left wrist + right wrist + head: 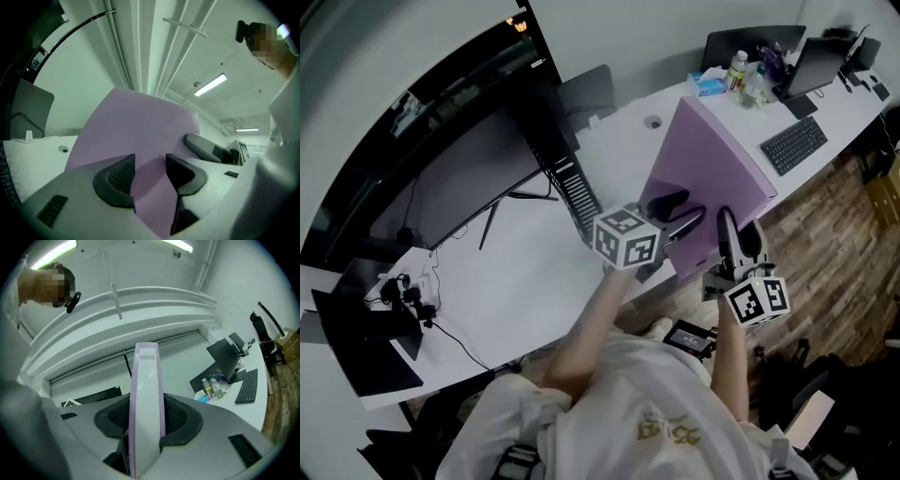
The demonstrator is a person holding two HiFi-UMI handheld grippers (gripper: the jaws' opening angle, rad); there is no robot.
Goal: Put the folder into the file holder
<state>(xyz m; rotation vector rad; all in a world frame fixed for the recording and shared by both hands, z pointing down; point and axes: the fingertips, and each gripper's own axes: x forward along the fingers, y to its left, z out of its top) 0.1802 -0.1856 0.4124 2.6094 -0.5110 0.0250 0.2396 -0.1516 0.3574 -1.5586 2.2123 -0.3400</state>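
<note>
A purple folder (pixel 712 159) is held tilted above the white desk (pixel 516 281), its lower edge toward me. My right gripper (pixel 738 234) is shut on that lower edge; in the right gripper view the folder (pixel 146 394) stands edge-on between the pressed pads. My left gripper (pixel 678 214) lies against the folder's broad face with its jaws apart. In the left gripper view only the purple face (pixel 140 126) shows in the gap of the left gripper (pixel 150 171), with nothing clamped. The black slatted file holder (pixel 575 192) stands on the desk to the left of the folder.
A large dark monitor (pixel 459 178) fills the desk's left side, with cables and a power strip (pixel 408 295) by it. At the far right are a keyboard (pixel 794 143), bottles (pixel 741 75) and a laptop (pixel 816 61). A chair back (pixel 586 94) stands behind the desk.
</note>
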